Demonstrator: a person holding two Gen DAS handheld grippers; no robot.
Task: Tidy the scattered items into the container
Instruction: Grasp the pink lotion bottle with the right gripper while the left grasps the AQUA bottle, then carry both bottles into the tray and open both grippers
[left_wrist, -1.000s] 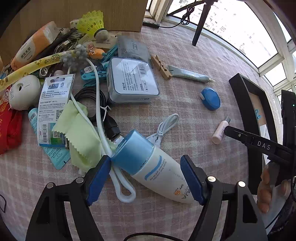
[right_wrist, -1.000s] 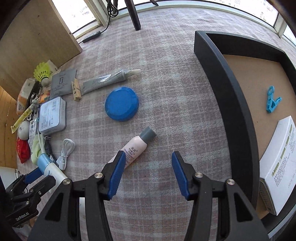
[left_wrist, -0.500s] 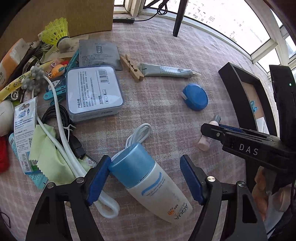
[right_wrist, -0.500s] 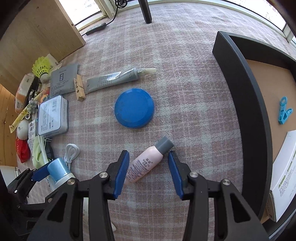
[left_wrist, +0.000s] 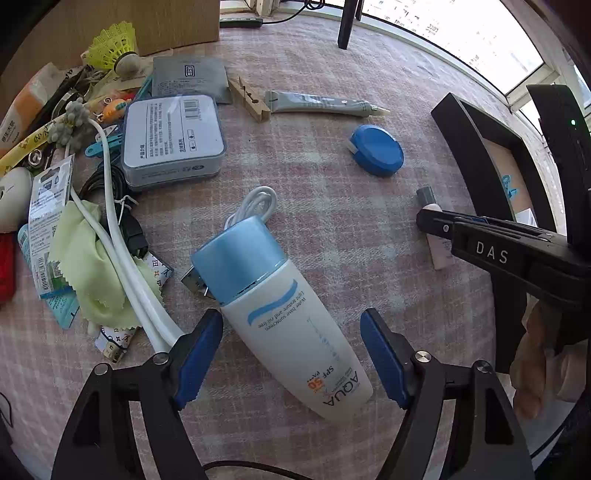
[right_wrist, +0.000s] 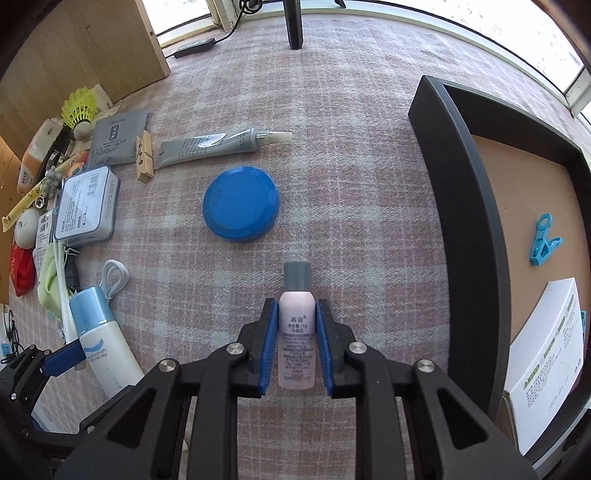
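A small pink bottle (right_wrist: 296, 314) with a grey cap lies on the checked cloth. My right gripper (right_wrist: 296, 343) is closing on it, and both blue pads touch its sides. A white sunscreen bottle (left_wrist: 288, 321) with a light blue cap lies between the wide-apart fingers of my left gripper (left_wrist: 291, 358), which is open and does not touch it. The black-walled container (right_wrist: 469, 192) stands to the right of the pink bottle. In the left wrist view, the right gripper's black body covers most of the pink bottle (left_wrist: 439, 254).
A blue round lid (right_wrist: 240, 203), a grey tube (right_wrist: 210, 146), a wooden clothespin (right_wrist: 144, 157) and a tin box (right_wrist: 86, 206) lie farther out. Cables, cloth and small items crowd the left. The container holds a blue clip (right_wrist: 543, 240) and a white box (right_wrist: 546, 362).
The right jaws narrowed onto the pink bottle, which now lies straight along the fingers. The left gripper shifted from the sunscreen's cap to its body, staying wide.
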